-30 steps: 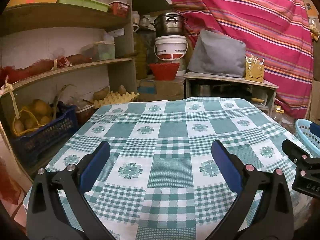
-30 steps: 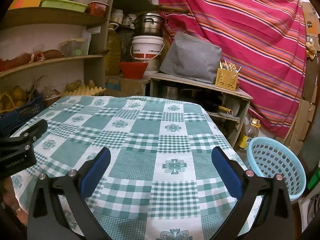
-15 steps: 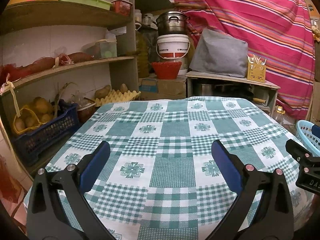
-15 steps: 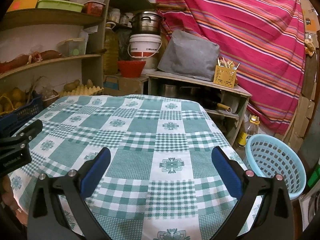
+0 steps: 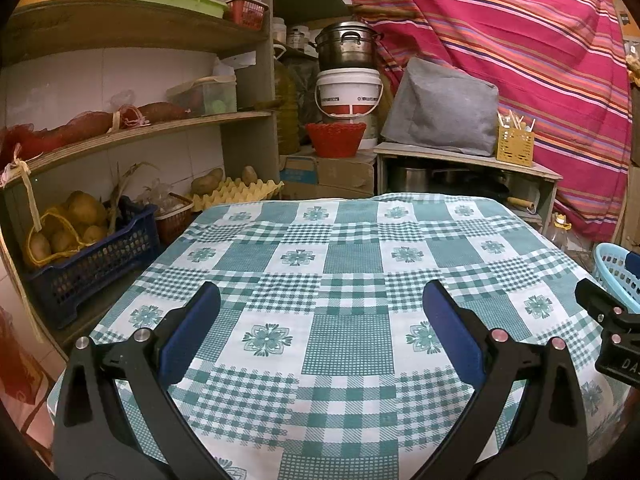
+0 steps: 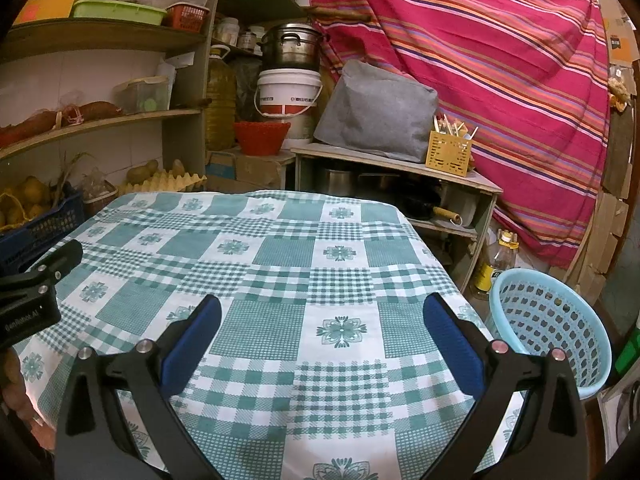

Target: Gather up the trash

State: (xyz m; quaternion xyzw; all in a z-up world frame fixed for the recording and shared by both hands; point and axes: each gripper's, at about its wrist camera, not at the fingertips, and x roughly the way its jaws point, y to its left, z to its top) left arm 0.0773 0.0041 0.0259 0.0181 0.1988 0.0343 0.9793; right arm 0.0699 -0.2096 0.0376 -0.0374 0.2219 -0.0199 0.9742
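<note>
Tablecloth-covered table [image 6: 280,264] offers open passage across its whole top. Shelving [image 5: 132,136] and blue crate [image 5: 92,260] crowd the left edge; light blue basket [image 6: 552,324] stands beside the right edge.

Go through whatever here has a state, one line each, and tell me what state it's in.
left gripper: open, holding nothing
right gripper: open, holding nothing
blue basket: upright beside the table, looks empty
metal pot: lidded, stacked on the white bucket
tablecloth: spread flat, no trash visible
</note>
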